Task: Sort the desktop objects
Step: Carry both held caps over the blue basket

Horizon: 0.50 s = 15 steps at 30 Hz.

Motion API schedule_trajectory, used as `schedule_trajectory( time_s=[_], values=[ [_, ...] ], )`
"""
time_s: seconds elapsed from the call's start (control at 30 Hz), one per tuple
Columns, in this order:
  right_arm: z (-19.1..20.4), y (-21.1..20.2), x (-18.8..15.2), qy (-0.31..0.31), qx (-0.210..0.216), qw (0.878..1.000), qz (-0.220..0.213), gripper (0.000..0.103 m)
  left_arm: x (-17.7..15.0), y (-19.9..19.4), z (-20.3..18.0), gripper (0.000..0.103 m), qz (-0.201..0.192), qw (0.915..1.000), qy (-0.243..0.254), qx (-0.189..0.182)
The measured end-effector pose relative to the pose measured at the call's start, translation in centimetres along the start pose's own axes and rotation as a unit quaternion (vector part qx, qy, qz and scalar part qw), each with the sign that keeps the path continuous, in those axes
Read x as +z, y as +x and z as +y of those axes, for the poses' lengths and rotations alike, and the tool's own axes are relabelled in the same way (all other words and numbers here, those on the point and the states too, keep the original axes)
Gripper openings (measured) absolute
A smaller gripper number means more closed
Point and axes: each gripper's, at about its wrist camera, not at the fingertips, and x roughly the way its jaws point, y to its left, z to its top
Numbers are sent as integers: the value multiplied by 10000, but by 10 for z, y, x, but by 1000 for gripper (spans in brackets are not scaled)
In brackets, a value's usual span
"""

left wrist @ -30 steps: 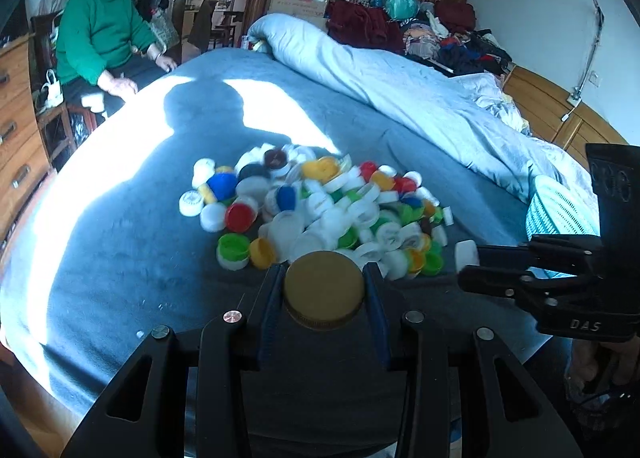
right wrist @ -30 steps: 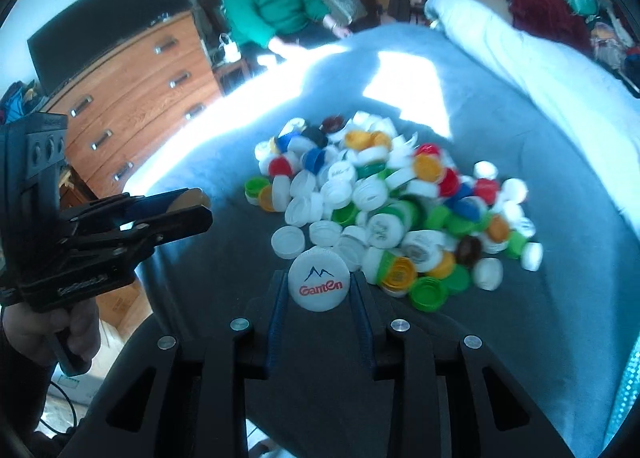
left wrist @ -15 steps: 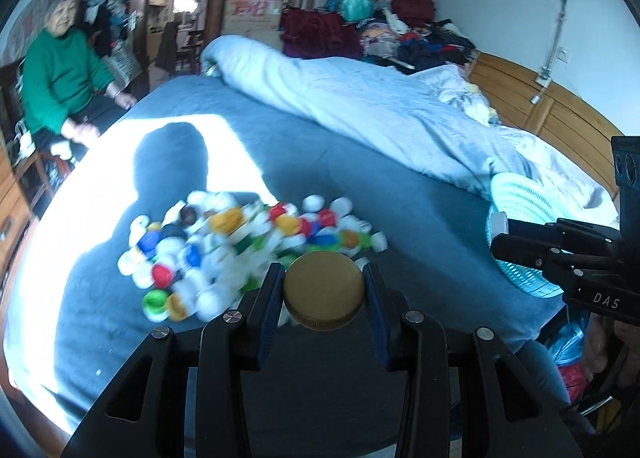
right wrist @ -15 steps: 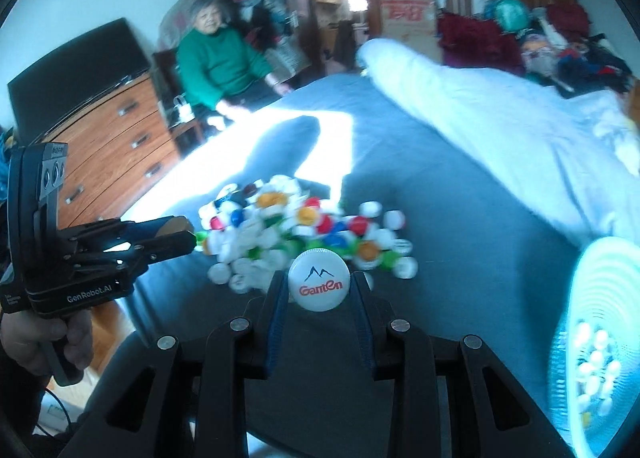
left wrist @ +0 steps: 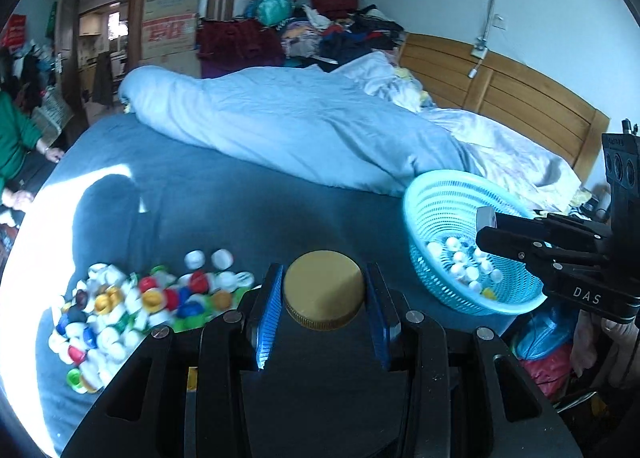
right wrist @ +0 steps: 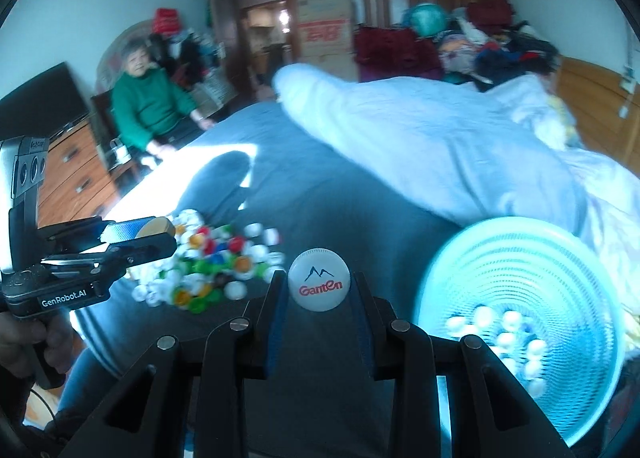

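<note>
My left gripper [left wrist: 323, 294] is shut on a gold bottle cap [left wrist: 323, 288], held above the blue bedsheet. My right gripper [right wrist: 319, 288] is shut on a white cap [right wrist: 319, 284] printed with a mountain logo. The pile of coloured bottle caps [left wrist: 136, 306] lies low at the left in the left wrist view, and left of centre as the caps [right wrist: 212, 262] in the right wrist view. A turquoise mesh basket [left wrist: 448, 197] with several pale caps inside stands at the right; the same basket [right wrist: 520, 254] fills the lower right of the right wrist view. Each gripper shows from the side in the other's view.
A rolled pale-blue duvet [left wrist: 288, 125] runs across the bed behind the caps. A person in a green sweater [right wrist: 148, 109] sits at the far left beside a wooden dresser [right wrist: 76, 173]. Wooden headboard [left wrist: 500, 93] at the right; piled clothes at the back.
Both grippers have risen and swung right with their caps still held. The cap pile has slid to the lower left and the turquoise basket has come fully into view.
</note>
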Motion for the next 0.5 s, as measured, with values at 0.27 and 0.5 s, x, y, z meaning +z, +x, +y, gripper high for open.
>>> schedule_trajectory(
  time_s=[0.27,0.5],
  values=[
    [-70,-32,-9,354,-505,9980,-98,34,32,36,-72,34,96,9979,480,-422],
    [-123,-49,-20,686,-815,9943,-84,34,55,64,-132,34,221,9932,840,-777]
  ],
)
